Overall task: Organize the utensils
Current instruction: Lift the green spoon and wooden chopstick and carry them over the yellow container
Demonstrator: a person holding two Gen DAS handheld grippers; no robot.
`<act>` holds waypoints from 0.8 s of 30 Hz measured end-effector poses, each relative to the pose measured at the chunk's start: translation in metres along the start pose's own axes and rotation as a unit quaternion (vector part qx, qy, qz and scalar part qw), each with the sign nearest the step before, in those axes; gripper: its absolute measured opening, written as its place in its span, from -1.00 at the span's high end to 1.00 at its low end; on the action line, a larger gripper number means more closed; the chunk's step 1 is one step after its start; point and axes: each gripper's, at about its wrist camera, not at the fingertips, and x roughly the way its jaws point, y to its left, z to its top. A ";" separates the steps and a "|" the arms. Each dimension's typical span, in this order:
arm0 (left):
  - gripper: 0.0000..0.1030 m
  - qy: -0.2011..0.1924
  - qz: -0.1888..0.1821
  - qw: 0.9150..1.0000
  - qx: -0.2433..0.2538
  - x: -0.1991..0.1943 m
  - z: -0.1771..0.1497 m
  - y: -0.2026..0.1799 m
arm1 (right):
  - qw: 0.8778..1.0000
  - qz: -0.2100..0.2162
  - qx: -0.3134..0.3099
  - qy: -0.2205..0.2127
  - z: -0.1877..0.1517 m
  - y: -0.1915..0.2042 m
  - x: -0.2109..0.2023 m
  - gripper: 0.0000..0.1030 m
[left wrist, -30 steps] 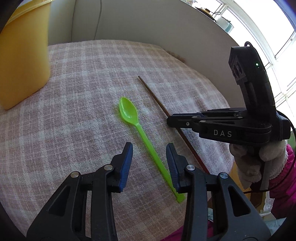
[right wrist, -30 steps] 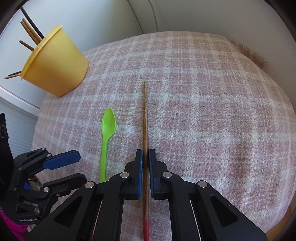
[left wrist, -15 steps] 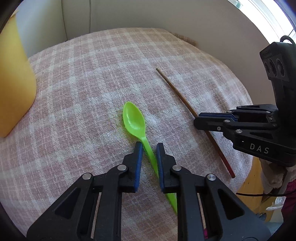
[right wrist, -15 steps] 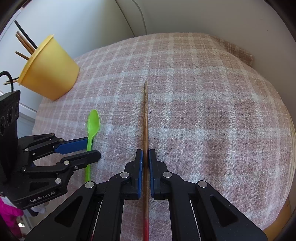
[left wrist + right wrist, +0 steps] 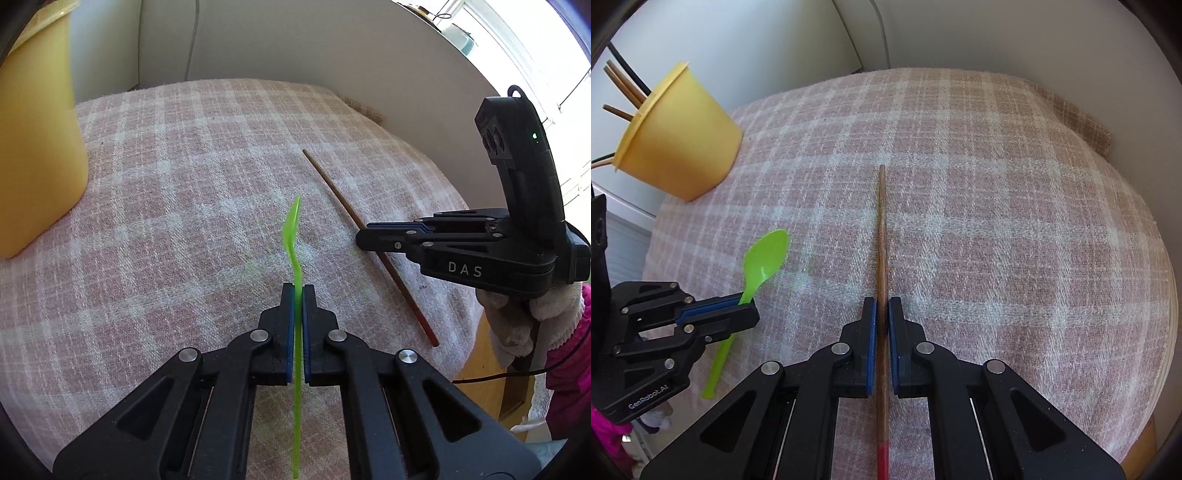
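Pointing away: spoon (image 5: 293,229) bowl, chopstick (image 5: 882,229) tip.

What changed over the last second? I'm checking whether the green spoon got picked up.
The left gripper closed its jaws on the green spoon, turning it on edge, bowl off the cloth. The right gripper stays clamped on the chopstick; the yellow cup hasn't moved.

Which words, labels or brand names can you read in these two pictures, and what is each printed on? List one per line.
"DAS": white letters on the side of the right hand-held gripper, in the left wrist view.
"GenRobot.AI": small white letters on the body of the left hand-held gripper, in the right wrist view.
No other readable text.
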 end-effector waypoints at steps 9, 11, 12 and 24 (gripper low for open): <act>0.99 -0.098 -0.025 0.995 -0.017 -0.079 -0.010 0.021 | 0.995 0.022 -0.017 -0.091 -0.009 0.024 -0.053 0.91; 0.99 -0.123 -0.028 0.992 -0.021 -0.100 -0.013 0.026 | 0.993 0.020 -0.027 -0.113 -0.008 0.034 -0.067 0.91; 0.99 -0.136 -0.025 0.990 -0.020 -0.110 -0.014 0.029 | 0.992 0.019 -0.033 -0.124 -0.008 0.039 -0.073 0.91; 0.99 -0.276 0.014 0.960 -0.043 -0.193 -0.001 0.071 | 0.965 0.061 -0.079 -0.243 0.019 0.116 -0.134 0.91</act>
